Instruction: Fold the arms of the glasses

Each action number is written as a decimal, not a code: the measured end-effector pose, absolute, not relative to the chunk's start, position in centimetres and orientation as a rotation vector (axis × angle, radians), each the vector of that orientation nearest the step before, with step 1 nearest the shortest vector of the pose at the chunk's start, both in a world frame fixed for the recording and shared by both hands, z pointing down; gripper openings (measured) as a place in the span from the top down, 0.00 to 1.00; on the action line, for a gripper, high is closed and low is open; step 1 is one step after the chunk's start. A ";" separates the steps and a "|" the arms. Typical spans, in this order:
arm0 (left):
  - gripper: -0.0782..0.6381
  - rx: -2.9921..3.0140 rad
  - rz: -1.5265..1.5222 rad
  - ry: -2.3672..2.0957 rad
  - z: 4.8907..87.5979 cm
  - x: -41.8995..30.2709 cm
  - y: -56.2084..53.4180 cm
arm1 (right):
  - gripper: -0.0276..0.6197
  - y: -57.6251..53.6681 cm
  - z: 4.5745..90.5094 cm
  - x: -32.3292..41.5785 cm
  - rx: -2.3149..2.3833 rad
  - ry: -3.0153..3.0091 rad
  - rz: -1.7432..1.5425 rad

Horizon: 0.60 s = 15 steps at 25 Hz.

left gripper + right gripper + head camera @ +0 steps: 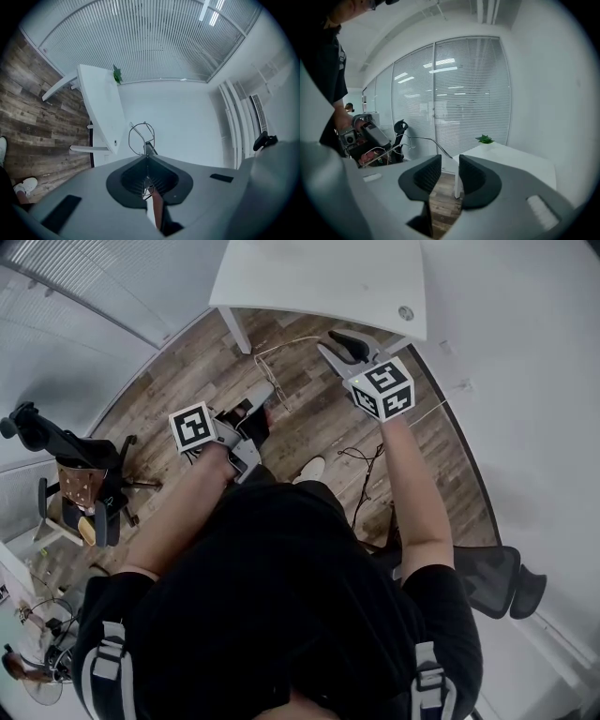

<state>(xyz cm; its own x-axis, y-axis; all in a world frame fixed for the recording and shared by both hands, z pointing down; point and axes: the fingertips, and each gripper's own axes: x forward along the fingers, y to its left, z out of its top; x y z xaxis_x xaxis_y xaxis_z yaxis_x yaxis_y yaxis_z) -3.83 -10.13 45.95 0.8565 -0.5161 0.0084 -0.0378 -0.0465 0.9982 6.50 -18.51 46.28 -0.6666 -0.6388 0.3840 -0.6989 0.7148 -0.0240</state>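
The thin wire-frame glasses (281,345) hang in the air between my two grippers, over the wooden floor. My left gripper (263,392) is shut on them. In the left gripper view one round rim (142,123) sticks out past the closed pads and a bit of wire shows deep between them. My right gripper (336,345) is just right of the glasses with its jaws open and nothing between them. In the right gripper view the pads (470,174) stand apart, and one arm of the glasses (423,138) reaches from the left gripper (370,133) toward them.
A white table (319,277) with a small green plant (485,139) stands ahead. A black office chair (56,442) is at the left and another (497,582) at the right. Cables (366,465) lie on the floor by a white wall.
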 end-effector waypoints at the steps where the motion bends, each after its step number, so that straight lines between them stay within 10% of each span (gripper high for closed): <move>1: 0.87 1.583 -0.406 -0.447 46.0 -3.8 -10.1 | 0.76 -18.5 46.4 6.3 1.034 -2.575 0.238; 15: 0.87 1.581 -0.402 -0.461 46.2 -4.0 -10.3 | 0.88 -17.5 46.4 6.1 0.977 -2.564 0.156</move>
<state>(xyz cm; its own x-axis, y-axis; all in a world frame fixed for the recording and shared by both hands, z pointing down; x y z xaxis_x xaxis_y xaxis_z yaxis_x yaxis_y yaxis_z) -3.97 -10.30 46.17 0.8535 -0.5206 0.0209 -0.0497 -0.0415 0.9979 6.09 -17.53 46.38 -0.6805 -0.6163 0.3964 -0.6597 0.7507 0.0347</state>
